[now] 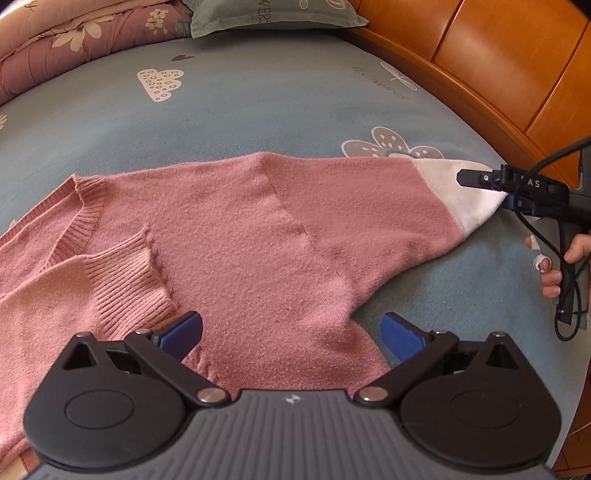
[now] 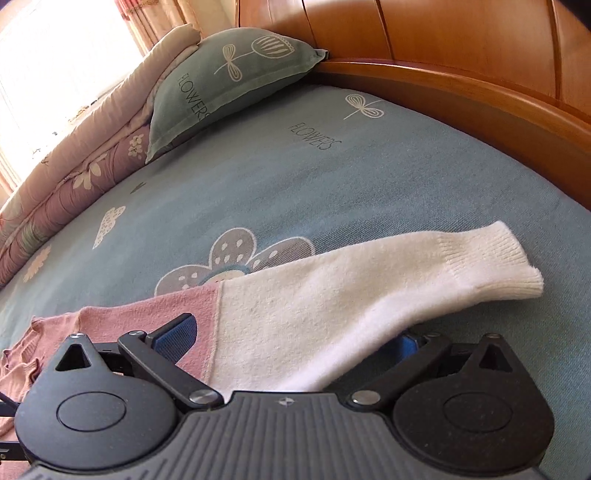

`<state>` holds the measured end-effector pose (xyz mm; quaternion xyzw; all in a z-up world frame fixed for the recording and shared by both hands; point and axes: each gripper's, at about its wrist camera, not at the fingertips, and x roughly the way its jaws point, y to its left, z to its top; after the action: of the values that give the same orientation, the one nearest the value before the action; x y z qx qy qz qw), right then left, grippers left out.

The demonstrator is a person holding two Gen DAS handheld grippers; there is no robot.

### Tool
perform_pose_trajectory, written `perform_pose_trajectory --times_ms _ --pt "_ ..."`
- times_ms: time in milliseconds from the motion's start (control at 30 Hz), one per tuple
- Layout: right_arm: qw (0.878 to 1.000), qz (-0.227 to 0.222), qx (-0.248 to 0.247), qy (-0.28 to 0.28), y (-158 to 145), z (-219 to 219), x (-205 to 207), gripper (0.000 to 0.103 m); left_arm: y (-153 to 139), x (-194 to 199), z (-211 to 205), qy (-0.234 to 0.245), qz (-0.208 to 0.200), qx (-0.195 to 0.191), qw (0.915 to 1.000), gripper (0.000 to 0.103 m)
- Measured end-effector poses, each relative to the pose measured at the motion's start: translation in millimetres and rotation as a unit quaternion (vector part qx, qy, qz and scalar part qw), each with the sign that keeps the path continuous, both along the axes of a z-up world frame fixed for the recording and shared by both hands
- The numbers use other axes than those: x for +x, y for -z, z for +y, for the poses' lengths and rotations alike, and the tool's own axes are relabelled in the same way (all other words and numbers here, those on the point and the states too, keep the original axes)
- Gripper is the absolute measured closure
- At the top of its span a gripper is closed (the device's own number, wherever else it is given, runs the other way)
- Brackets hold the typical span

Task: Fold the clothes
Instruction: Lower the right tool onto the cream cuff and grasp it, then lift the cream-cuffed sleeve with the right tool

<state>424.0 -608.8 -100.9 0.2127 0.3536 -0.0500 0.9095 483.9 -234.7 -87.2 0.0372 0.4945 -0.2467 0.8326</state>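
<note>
Pink sweater is spread flat on the blue bed sheet, near the wooden bed frame. Left gripper is held spread wide over the hem. Right gripper is spread, straddling the white sleeve end, not clamped.

The left wrist view sits low over the pink sweater, close in, looking across the bed sheet toward the pillow and quilt. The right wrist view is right down at the sweater's white sleeve, facing the wooden headboard. Both share sleeve, sheet, pillow and headboard; the left view even catches the right gripper from the side.
</note>
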Motion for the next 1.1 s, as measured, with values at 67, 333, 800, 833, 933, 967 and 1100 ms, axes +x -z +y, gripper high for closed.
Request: perform_pose_trajectory --times_ms 67,333,800,833,933,967,1100 --pt "0.999 -0.002 -0.036 -0.024 3.7 11.0 -0.5 0.0 0.5 1.7 0.1 -0.004 0.0 0.0 1.0 0.001" --pt "0.999 -0.024 -0.041 -0.022 3.4 1.7 38.5 0.0 0.5 6.6 1.0 -0.017 -0.001 -0.003 0.9998 0.001" --pt "0.991 -0.123 0.021 -0.051 -52.3 41.3 25.0 0.0 -8.6 -0.9 15.5 -0.011 -0.017 0.006 0.9998 0.001" --pt "0.99 -0.125 0.024 -0.054 -54.5 44.9 24.8 0.0 -9.6 -2.2 17.5 -0.01 -0.019 0.008 0.9997 0.001" --pt "0.989 -0.132 0.029 -0.066 -62.0 58.3 24.0 0.0 -12.1 -5.9 24.6 -0.01 -0.022 0.012 0.9996 0.001" --pt "0.988 -0.133 0.029 -0.07 -64.0 62.8 23.6 0.0 -12.7 -7.4 27.7 -0.011 -0.022 0.013 0.9996 0.001" --pt "0.987 -0.135 0.031 -0.084 -70.8 81.7 22.0 0.0 -14.8 -13.3 39.9 -0.017 -0.021 0.016 0.9995 0.001"
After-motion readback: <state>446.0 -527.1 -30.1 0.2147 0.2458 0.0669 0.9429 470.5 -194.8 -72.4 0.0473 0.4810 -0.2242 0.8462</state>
